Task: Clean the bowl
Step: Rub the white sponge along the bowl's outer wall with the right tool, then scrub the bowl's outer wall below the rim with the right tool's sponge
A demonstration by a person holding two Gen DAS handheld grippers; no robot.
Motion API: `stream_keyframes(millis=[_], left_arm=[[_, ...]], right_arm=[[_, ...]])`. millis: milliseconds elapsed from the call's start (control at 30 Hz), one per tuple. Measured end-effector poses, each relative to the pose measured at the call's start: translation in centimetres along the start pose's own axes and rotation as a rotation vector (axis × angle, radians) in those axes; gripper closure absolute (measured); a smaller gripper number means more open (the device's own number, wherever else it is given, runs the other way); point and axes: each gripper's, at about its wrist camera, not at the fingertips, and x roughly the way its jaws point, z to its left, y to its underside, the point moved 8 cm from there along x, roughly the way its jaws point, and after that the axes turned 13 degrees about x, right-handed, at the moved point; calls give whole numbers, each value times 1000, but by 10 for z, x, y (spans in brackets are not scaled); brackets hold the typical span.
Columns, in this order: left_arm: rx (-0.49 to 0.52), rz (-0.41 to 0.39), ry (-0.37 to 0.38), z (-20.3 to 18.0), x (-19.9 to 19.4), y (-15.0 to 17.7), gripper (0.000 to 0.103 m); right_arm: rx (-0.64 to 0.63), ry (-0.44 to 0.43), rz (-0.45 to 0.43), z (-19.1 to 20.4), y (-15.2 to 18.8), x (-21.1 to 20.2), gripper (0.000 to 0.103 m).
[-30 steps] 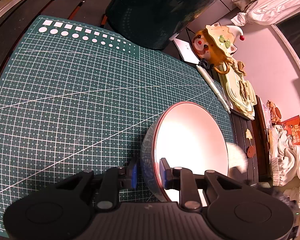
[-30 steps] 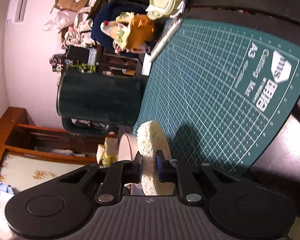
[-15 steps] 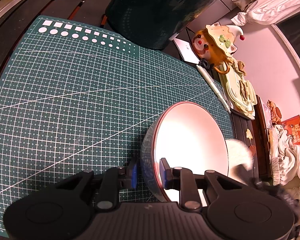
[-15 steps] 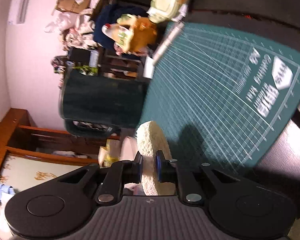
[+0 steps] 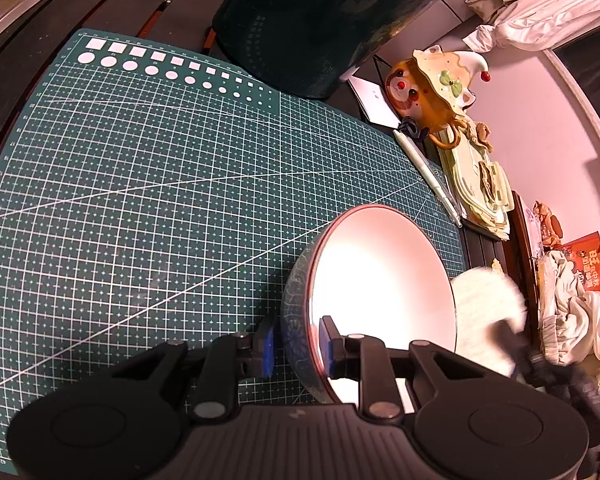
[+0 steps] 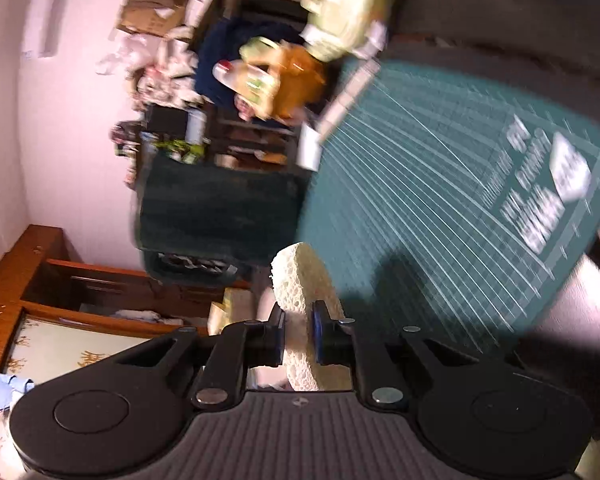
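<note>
My left gripper (image 5: 296,344) has its fingers clamped narrow on the near wall of the bowl (image 5: 376,280), one pad outside on the patterned wall and one inside, so the bowl stands tipped on its edge at the 4 o'clock part of the green cutting mat (image 5: 148,184), its pale inside facing toward 3 o'clock. My right gripper (image 6: 298,338) has its fingers pinched tight on the round cream sponge (image 6: 300,280), which sticks up between them. In the left view the sponge (image 5: 486,308) shows blurred just beside the bowl's rim at 3 o'clock; I cannot tell whether it touches. I judge the task to be at the wiping stage: bowl held, sponge in hand, and the inside looks plain and free of marks, though glare hides much of it. How much wiping remains I cannot say. Against the earlier frames, the bowl and my left grip have not shifted, while the sponge has come further into sight beside the rim, and the right view has swung and blurred.
</note>
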Motion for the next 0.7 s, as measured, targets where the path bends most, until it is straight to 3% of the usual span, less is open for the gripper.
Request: stream_keyframes(millis=[67,300,467,700], left_arm=[[-1,0,0,2,0,0,81],[1,-2,1,9,1,0,81],[6,-2,-3,9,1,1,81],[4,-4,0,6,-2,2,81]], right_arm=[[-17,-23,-5,8,-1,-2,90],[10,51,11,-12,3,8,90],[-32,5,-11,9,-1,2,90],[-13,50,4,-10,5,10,90]])
